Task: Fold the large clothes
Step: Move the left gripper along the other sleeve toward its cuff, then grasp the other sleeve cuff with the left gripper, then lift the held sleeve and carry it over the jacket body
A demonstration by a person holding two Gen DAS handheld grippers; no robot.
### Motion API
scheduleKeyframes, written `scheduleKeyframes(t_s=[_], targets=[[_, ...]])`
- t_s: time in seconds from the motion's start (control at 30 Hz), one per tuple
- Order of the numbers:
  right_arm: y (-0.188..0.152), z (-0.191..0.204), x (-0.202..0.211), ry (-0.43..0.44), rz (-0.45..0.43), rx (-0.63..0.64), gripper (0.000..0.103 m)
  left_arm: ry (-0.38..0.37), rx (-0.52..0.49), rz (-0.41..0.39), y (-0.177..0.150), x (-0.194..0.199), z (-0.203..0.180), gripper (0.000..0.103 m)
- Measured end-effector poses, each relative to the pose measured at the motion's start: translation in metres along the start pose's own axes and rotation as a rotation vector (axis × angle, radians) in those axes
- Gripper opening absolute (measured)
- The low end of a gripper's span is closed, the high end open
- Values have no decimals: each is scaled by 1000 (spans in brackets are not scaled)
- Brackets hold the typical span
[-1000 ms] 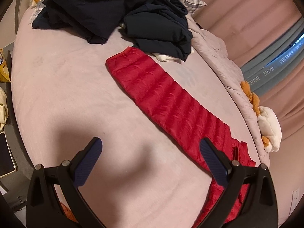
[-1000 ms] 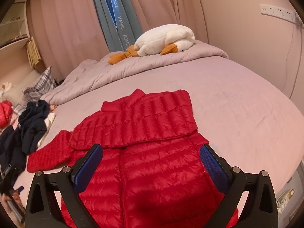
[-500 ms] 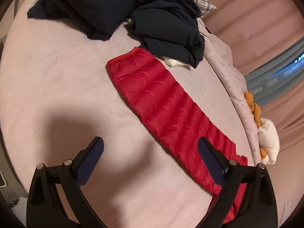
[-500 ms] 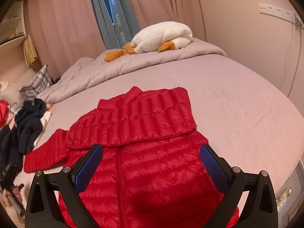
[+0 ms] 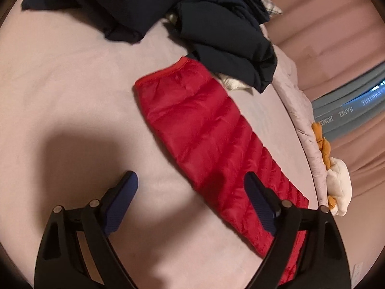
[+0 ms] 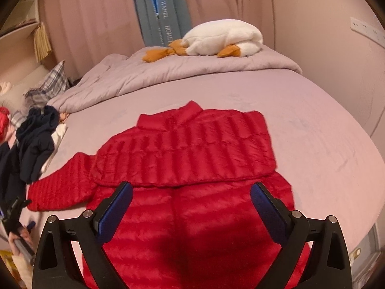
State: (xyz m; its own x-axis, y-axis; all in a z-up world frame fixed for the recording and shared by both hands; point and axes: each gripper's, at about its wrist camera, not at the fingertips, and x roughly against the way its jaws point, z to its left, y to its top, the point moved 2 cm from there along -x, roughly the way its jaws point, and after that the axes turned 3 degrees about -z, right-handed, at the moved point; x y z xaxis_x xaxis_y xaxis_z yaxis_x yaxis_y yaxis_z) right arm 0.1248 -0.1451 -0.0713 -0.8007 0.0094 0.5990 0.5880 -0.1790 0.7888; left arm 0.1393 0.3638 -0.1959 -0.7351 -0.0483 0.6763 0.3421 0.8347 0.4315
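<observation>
A red quilted puffer jacket [image 6: 192, 192] lies flat on the bed, front up, zipper running toward me. One sleeve is folded across its chest [image 6: 187, 154]. The other sleeve [image 5: 204, 130] stretches out flat to the side, cuff near the dark clothes; it also shows in the right wrist view [image 6: 62, 185]. My left gripper [image 5: 190, 187] is open and empty, just above that outstretched sleeve, its right finger over the red fabric. My right gripper [image 6: 191, 195] is open and empty, over the jacket's lower body.
A pile of dark navy clothes [image 5: 182, 16] lies beyond the sleeve cuff. A rumpled grey duvet [image 6: 168, 72] and a white and orange plush goose [image 6: 221, 38] sit at the far side of the bed. Pink curtains and a wall stand behind.
My left gripper has moved forward and lower along the outstretched sleeve, toward its cuff. My right gripper has drifted slightly closer to the jacket body. The jacket has not moved.
</observation>
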Motion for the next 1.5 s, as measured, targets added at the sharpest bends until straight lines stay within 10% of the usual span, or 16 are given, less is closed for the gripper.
scheduleKeyframes(t_s=[0.17,0.33,0.43,1.5], targets=[[1,30,-12,2,35,40,98,5,2,-6,5,-6,0,79],[2,58,-20,26,42,82,98,33,-1,-1,7,-15,2,26],[2,66,-22,22,47,94,97,-20,46,34,8,-21,10,12],[4,12,53,123,-80,53,97,-339,-346,-140,-97,178,-189,4]])
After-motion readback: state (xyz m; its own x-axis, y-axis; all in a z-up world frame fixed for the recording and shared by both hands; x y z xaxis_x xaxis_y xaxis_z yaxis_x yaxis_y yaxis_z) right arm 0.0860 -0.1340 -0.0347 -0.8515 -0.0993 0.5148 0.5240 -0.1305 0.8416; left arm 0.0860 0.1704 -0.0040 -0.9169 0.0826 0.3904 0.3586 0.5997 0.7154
